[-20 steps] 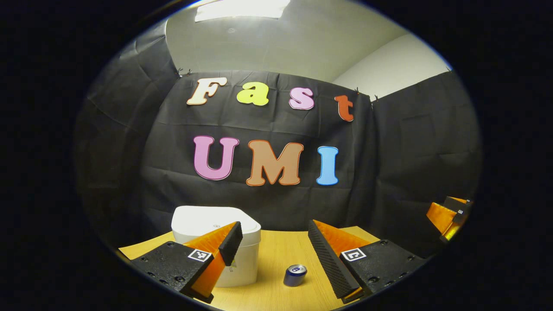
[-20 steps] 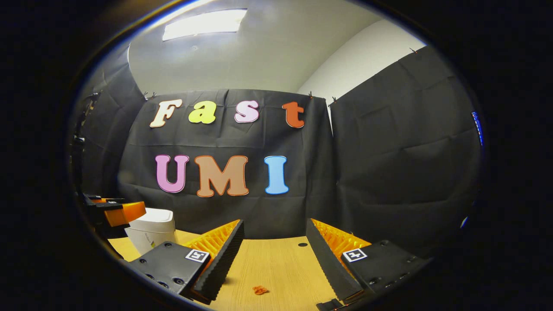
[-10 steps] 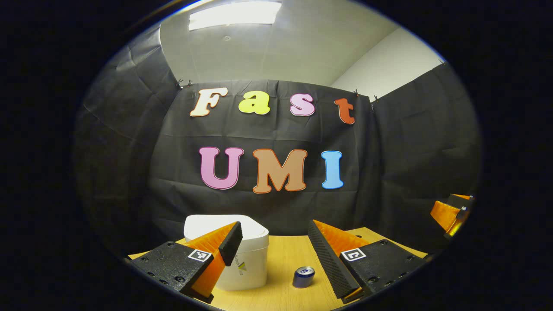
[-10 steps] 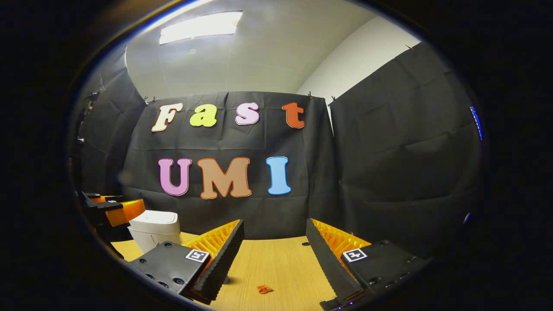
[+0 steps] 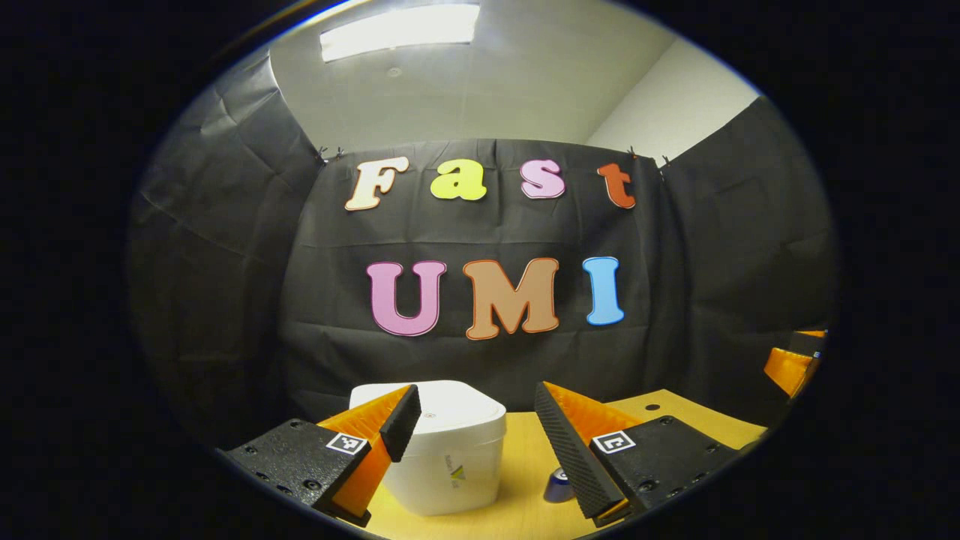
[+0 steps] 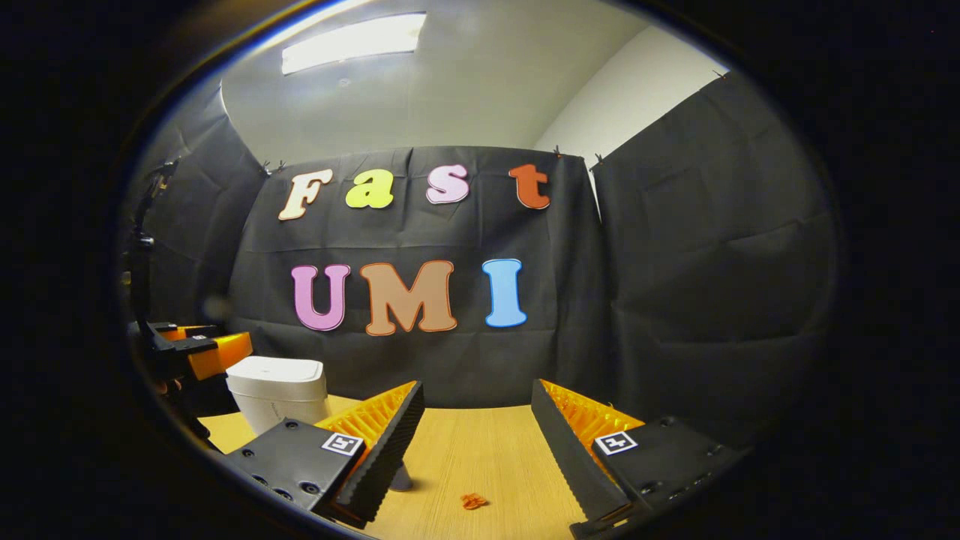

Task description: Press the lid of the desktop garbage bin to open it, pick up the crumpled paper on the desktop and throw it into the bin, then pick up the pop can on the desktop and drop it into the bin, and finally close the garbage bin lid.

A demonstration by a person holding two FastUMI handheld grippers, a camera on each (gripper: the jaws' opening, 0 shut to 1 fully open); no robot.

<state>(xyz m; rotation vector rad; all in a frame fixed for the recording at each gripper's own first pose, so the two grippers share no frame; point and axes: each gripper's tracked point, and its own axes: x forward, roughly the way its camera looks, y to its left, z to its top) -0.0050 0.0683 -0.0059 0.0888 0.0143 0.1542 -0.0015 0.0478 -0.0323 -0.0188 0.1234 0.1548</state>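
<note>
- Left gripper (image 5: pixel 474 424): its fingers (image 5: pixel 401 420) are spread wide with nothing between them; they hang above the worktop (image 5: pixel 517 457), the left finger overlapping the near edge of the bin's top in the left gripper view.
- Bin (image 5: pixel 450 457): a white tub with rounded corners, standing upright just ahead of the left gripper; its lid (image 5: pixel 450 409) lies flat and closed. In the right gripper view the bin (image 6: pixel 279 390) stands far to the left, beside the left gripper (image 6: pixel 196 352).
- Step in hand, as judged: pressing the lid to open it. A good press probably wants one fingertip brought over the lid and pushed straight down, since the bin looks light and a slanted push could slide or tip it.
- Can (image 5: pixel 559 486): on the worktop to the right of the bin, partly hidden behind the left gripper's right finger; whether it stands or lies cannot be told.
- Right gripper (image 6: pixel 474 427): its fingers (image 6: pixel 390 439) are likewise spread and empty, held above the worktop (image 6: pixel 480 450), well apart from the bin.
- Crumpled paper (image 6: pixel 472 501): probably the small orange scrap lying on the worktop between and just ahead of the right gripper's fingers; it is too small to be sure.
- Right gripper, seen from the left gripper view (image 5: pixel 795 364): at the far right edge, clear of the bin.
</note>
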